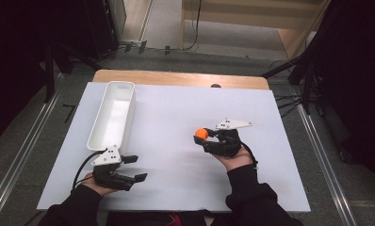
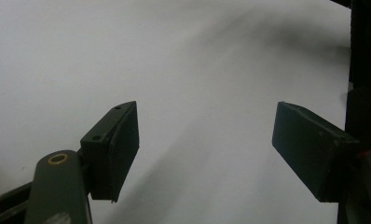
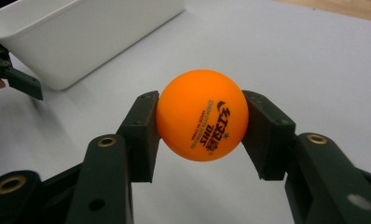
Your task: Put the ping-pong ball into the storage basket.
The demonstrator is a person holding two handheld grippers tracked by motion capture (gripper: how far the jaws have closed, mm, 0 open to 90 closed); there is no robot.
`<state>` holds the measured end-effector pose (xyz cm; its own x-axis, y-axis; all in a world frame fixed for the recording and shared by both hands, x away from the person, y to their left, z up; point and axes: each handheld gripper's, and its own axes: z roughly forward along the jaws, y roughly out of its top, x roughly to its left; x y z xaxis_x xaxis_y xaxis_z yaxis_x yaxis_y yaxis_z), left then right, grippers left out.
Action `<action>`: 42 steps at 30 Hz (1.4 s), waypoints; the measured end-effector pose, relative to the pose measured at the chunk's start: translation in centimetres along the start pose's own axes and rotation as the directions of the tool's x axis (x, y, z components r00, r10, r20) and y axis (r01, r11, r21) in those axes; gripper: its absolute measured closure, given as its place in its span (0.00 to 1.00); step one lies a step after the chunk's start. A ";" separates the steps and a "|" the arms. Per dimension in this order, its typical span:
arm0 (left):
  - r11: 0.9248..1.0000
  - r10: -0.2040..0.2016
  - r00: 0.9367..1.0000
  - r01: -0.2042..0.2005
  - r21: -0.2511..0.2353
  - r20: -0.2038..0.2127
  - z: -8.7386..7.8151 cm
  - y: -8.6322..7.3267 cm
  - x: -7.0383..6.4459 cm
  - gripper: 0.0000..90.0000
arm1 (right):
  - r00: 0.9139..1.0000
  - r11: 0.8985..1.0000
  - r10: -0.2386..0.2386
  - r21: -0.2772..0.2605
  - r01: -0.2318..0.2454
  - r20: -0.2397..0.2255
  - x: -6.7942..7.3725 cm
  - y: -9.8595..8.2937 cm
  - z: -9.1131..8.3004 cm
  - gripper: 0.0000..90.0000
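High view: right claw (image 1: 206,135) sits right of centre over the white surface (image 1: 176,117), clamped on an orange ping-pong ball (image 1: 202,133), w/ the ball at the claw's left tip, pointing toward the bin side. Right gripper view: ball (image 3: 202,115) pinched between both jaws at its sides, black print on its lower front, held just above the sheet. White rectangular bin (image 1: 113,114) stands on the left half of the surface, long axis running near-to-far; same bin (image 3: 81,32) shows far-left past the ball. Left claw (image 1: 134,168) is at the near-left, just near of the bin's near end, jaws wide apart & holding nothing. Left gripper view: left claw (image 2: 207,154) apart, bare white sheet between the jaws. Ball and bin well apart. Wooden edge (image 1: 176,77) of the surface shows at the far side.
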<state>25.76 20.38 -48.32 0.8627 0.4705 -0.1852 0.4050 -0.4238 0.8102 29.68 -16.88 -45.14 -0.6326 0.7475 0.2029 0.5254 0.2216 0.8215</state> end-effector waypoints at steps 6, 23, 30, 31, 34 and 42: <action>1.000 0.002 1.000 -0.002 0.004 0.006 0.1 0.0 0.0 0.26 | 1.000 1.000 0.000 0.016 0.001 -0.017 0.7 0.7 0.8 0.54; 1.000 -0.002 1.000 0.002 -0.003 0.005 -0.3 0.0 0.0 0.26 | 0.998 0.999 -0.028 0.028 0.030 -0.051 1.8 2.1 3.4 0.54; 1.000 -0.004 1.000 0.004 -0.011 0.009 -0.5 -0.1 0.1 0.26 | 0.998 0.999 -0.031 0.028 0.033 -0.059 2.2 2.7 3.8 0.54; 1.000 -0.006 1.000 0.006 -0.010 0.010 -0.5 -0.1 0.1 0.26 | 0.997 0.999 -0.031 0.028 0.033 -0.064 2.3 2.8 3.9 0.54; 1.000 0.006 1.000 -0.006 0.004 -0.004 -0.6 -0.1 0.2 0.26 | 0.997 0.999 -0.025 0.031 0.027 -0.079 2.5 3.1 4.0 0.54; 1.000 -0.006 1.000 0.006 -0.002 -0.016 -0.7 -0.3 0.0 0.26 | 0.994 0.998 -0.041 0.040 0.045 -0.099 3.0 3.6 4.9 0.54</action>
<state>25.44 21.11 -48.17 0.8554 0.4852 -0.1813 0.4096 -0.4194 0.8101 32.51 -10.78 -44.16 -0.7071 0.6717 0.2210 0.5187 0.2803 0.8077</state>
